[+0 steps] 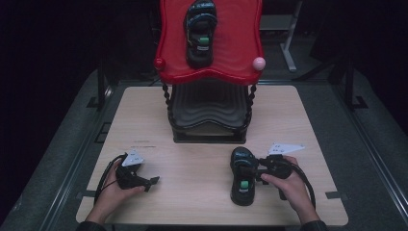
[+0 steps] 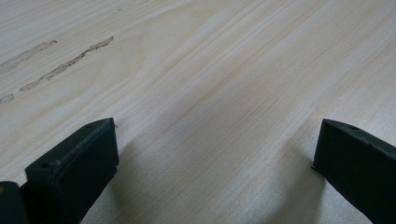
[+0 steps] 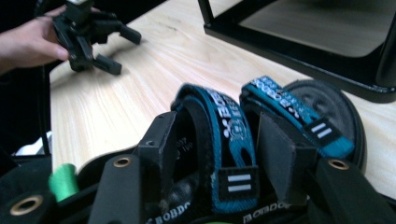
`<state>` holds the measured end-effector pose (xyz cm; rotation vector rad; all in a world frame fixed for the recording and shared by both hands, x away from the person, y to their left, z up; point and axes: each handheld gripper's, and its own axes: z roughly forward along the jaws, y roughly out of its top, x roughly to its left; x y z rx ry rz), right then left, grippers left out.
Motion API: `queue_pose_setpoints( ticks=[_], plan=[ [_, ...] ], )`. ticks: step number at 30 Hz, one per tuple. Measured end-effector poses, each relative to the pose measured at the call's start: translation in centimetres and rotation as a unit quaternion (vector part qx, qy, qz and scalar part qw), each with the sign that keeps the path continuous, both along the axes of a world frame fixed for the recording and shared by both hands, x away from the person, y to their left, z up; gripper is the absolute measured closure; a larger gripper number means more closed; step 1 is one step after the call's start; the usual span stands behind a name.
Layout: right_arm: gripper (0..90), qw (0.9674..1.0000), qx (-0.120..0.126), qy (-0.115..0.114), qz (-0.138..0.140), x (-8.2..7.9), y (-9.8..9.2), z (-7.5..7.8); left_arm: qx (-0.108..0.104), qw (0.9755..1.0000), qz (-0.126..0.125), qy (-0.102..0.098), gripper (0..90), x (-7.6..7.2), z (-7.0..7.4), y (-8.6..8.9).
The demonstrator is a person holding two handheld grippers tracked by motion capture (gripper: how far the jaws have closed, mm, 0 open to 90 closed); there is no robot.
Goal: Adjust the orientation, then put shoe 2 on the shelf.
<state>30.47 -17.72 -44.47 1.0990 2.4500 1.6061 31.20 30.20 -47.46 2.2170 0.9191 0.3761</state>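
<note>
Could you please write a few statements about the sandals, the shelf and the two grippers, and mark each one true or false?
1. One sandal lies on the red top tier of the shelf. True.
2. The left gripper holds a sandal. False: its jaws stand open over bare table, with nothing between them.
3. The right gripper has its jaws around a teal strap of the sandal on the table. True.
4. The sandal on the table lies near the person's left hand. False: it lies beside the right hand.
5. The shelf's lower tier is black. True.
</note>
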Motion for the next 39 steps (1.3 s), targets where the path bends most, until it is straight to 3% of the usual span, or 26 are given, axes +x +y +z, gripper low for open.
queue_pose_setpoints(
  ticks=[3, 4, 6, 13, 19, 32, 39],
  plan=[
    [52.5, 1.0, 0.006, 0.0, 0.0, 0.1, 0.0, -0.3, 0.0, 1.0, 0.0, 0.0, 0.0, 0.0, 0.0, 0.0],
    [59.1, 0.9999, 0.01, 0.0, -0.001, 0.1, 0.0, -0.4, 0.0, 1.0, 0.0, 0.0, 0.0, 0.0, 0.0, 0.0],
    [62.4, 0.9998, 0.021, -0.001, -0.003, 0.2, -0.2, -0.3, 0.0, 1.0, 0.0, 0.0, 0.0, 0.0, 0.0, 0.0],
    [65.4, 0.9986, 0.051, 0.015, 0.0, 0.4, -0.7, -0.5, 0.0, 1.0, 0.0, 0.0, 0.0, 0.0, 0.0, 0.0],
    [65.7, 0.998, 0.061, 0.012, -0.007, 0.3, -1.0, -0.1, 0.0, 1.0, 0.0, 0.0, 0.0, 0.0, 0.0, 0.0],
    [65.9, 0.9947, 0.095, -0.02, -0.033, -0.4, -3.1, 3.4, 0.001, 1.0, 0.0, 0.001, 0.0, 0.0, 0.0, 0.0],
    [66.1, 0.9898, 0.122, -0.045, -0.058, -0.1, -5.4, 6.2, 0.001, 1.0, 0.0, 0.001, 0.0, 0.0, 0.0, 0.0]
  ],
)
